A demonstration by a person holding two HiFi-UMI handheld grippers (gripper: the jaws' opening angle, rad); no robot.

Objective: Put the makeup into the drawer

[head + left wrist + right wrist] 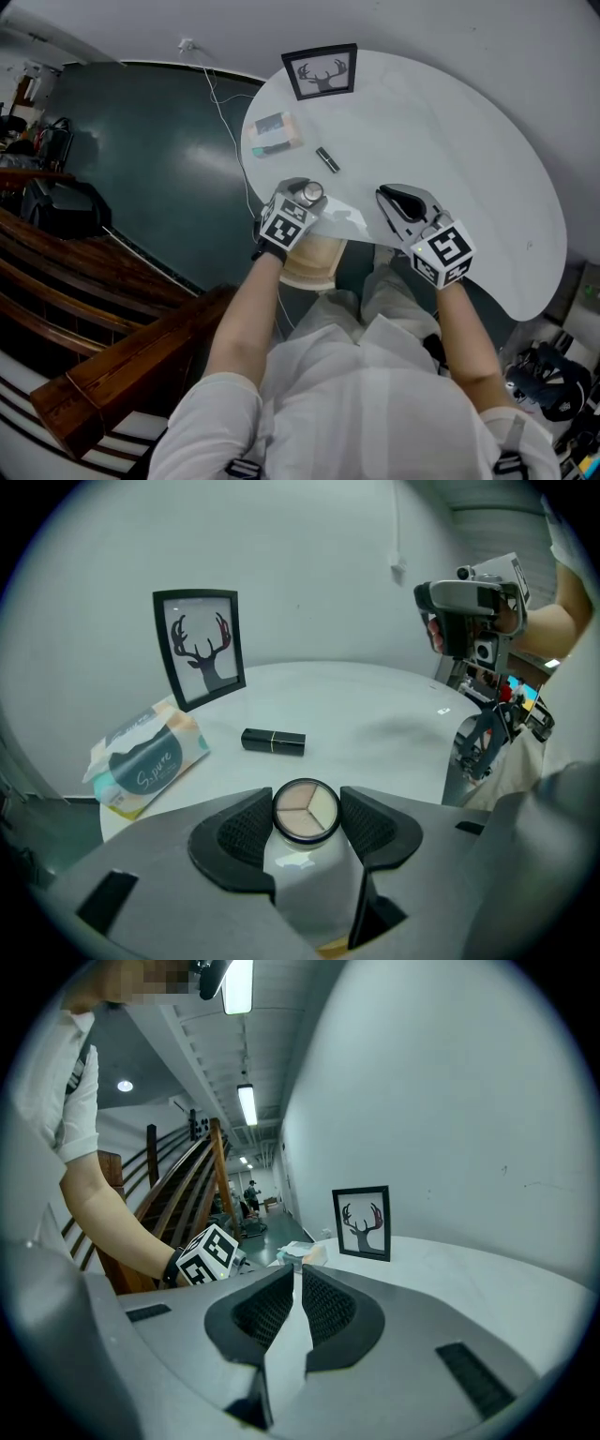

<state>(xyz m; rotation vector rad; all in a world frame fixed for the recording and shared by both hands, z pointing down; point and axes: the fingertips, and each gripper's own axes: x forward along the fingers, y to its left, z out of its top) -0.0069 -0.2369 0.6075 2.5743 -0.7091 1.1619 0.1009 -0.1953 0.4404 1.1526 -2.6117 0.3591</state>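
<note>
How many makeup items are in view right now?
2. A round compact sits gripped in the jaws of the left gripper; a black lipstick tube lies on the white table near the framed deer picture. Others may be hidden.

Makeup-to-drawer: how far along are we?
Done: nothing visibly stowed. In hand: left gripper clamps the round compact over the table edge. Left: drop it into what looks like the open drawer below, then fetch the lipstick lying on the table. Right gripper shut, empty.
</note>
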